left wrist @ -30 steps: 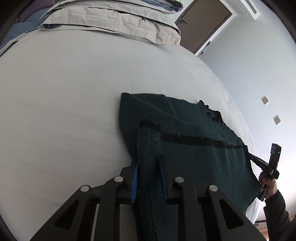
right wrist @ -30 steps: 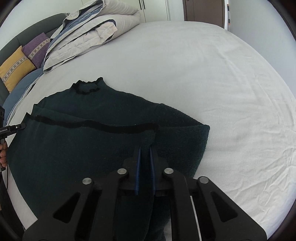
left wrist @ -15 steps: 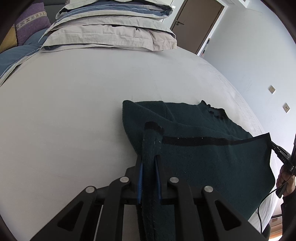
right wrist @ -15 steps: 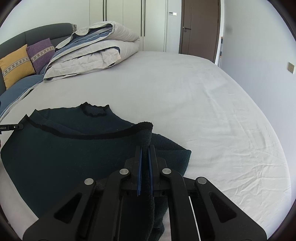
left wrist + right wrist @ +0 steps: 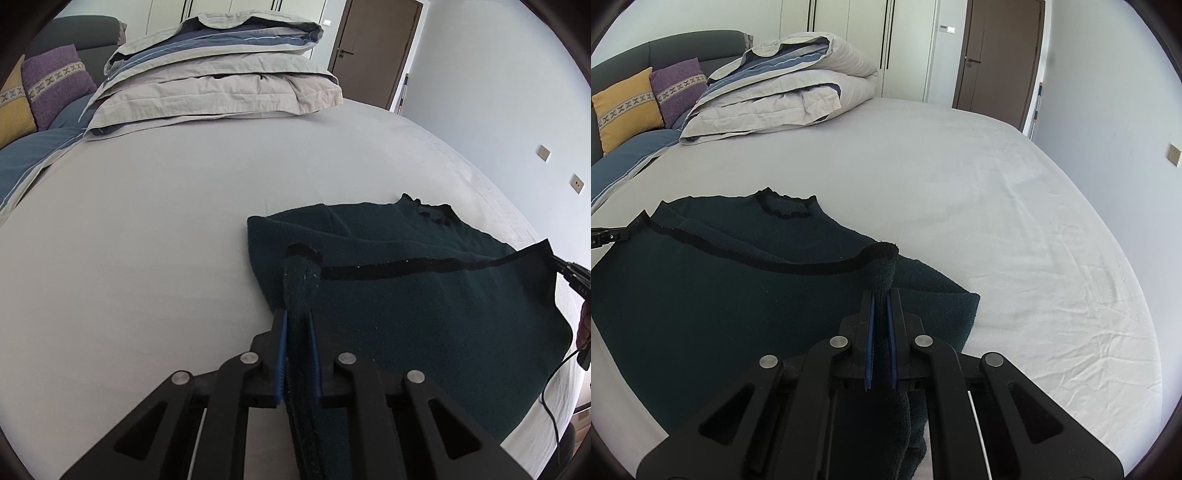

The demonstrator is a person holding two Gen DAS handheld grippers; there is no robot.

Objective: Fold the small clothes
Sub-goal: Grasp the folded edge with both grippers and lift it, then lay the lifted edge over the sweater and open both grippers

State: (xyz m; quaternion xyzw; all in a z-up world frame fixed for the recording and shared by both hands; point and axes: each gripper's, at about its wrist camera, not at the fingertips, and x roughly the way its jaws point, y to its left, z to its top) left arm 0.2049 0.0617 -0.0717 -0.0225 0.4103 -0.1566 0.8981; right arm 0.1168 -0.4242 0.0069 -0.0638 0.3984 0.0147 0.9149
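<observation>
Left gripper (image 5: pixel 297 325) fingers clamped on black-trimmed hem corner of dark green knit sweater (image 5: pixel 424 295); right gripper (image 5: pixel 881 306) fingers clamped on the opposite hem corner. Hem held taut above lower body; collar end flat on white bed sheet (image 5: pixel 997 206), wide bare sheet beyond. Versus 0.5 s ago: hem carried nearer collar. Folded grey-blue duvet (image 5: pixel 218 77) far, at the headboard
</observation>
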